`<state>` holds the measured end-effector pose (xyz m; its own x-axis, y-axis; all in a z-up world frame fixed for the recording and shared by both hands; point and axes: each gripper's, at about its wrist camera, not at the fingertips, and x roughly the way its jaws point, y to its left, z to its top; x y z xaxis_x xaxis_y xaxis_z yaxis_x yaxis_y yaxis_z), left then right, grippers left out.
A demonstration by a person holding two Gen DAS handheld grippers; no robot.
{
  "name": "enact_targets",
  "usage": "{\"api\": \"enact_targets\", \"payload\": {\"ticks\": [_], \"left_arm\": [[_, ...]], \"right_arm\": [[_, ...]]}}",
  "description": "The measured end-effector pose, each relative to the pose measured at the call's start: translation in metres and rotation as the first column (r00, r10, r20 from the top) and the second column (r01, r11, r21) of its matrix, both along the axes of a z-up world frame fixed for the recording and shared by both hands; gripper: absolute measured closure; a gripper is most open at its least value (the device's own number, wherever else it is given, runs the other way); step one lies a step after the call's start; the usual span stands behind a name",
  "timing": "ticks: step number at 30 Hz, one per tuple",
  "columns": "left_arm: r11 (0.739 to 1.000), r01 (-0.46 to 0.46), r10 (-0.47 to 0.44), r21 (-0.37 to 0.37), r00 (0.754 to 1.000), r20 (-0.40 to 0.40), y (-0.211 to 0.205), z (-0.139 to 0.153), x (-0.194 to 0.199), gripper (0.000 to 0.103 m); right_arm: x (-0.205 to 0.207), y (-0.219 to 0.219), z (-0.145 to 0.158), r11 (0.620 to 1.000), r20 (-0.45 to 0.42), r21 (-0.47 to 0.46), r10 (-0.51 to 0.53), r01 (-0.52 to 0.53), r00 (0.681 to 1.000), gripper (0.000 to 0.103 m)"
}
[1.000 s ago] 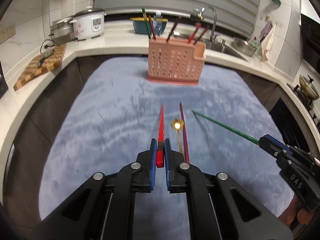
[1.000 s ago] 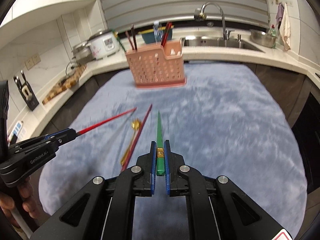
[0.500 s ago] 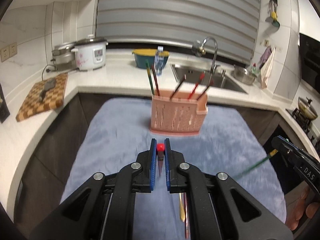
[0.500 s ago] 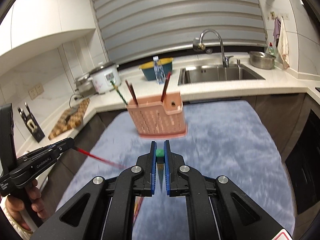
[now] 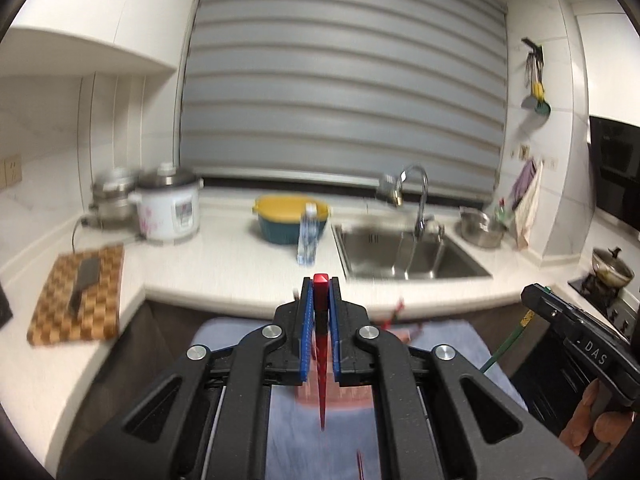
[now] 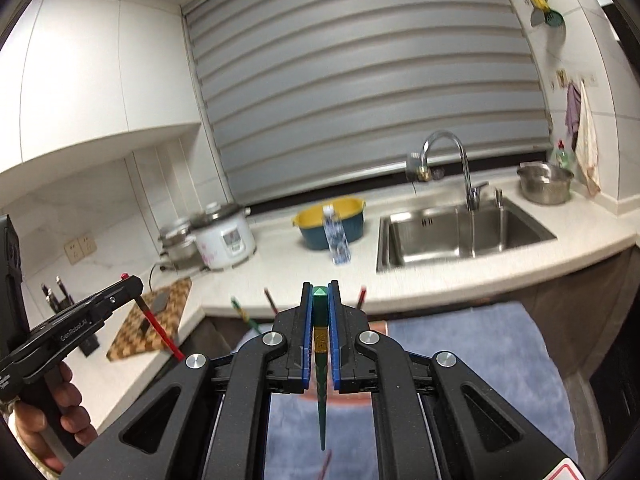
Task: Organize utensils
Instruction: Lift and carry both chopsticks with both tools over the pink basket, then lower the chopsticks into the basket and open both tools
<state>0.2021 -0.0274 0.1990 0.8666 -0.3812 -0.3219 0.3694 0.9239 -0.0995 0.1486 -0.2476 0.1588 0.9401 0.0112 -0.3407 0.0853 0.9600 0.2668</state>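
Observation:
My left gripper (image 5: 320, 284) is shut on a red chopstick (image 5: 321, 360) that hangs tip down, held high over the blue cloth (image 5: 288, 440). My right gripper (image 6: 320, 290) is shut on a green chopstick (image 6: 321, 380), also tip down. The pink utensil basket (image 6: 376, 326) is mostly hidden behind the jaws in both views; chopstick ends (image 6: 240, 308) stick up from it. In the right wrist view the left gripper (image 6: 128, 284) holds the red chopstick (image 6: 160, 330) at the left. In the left wrist view the right gripper (image 5: 540, 298) holds the green chopstick (image 5: 508, 344) at the right.
A white counter (image 5: 224, 272) runs behind, with a rice cooker (image 5: 168, 212), a yellow and blue bowl (image 5: 288, 220), a water bottle (image 5: 308, 236), a sink (image 5: 408, 256) with tap and a checkered cutting board (image 5: 80, 292). Another chopstick (image 5: 360, 466) lies on the cloth below.
Both grippers have risen and tilted up from the cloth, each carrying its chopstick, which now hangs tip down. The basket has dropped behind the jaws in both views.

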Motion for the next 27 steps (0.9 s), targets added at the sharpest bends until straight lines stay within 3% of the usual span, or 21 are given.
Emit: {"api": "enact_targets", "payload": {"ticks": [5,10,18,27], "left_arm": [[0.999,-0.008,0.011,-0.036,0.997,0.075,-0.009,0.024,0.04,0.096],[0.999,-0.02,0.022,-0.028,0.998,0.063,-0.02,0.015,0.076,0.096],[0.999,-0.024,0.024,-0.024,1.0,0.005,-0.03,-0.019,0.112,0.096],[1.0,-0.016,0.016,0.004,0.997,-0.072,-0.04,-0.053,0.127,0.096]], "right_arm": [[0.046,-0.001,0.025,0.999,0.076,-0.028,-0.023,0.025,0.997,0.096],[0.084,-0.004,0.028,0.999,0.101,-0.029,-0.035,0.038,0.994,0.096],[0.13,-0.008,-0.005,0.999,0.035,-0.015,-0.05,0.051,0.998,0.096],[0.148,-0.001,-0.05,0.999,-0.071,-0.025,-0.034,0.032,0.997,0.096]]}}
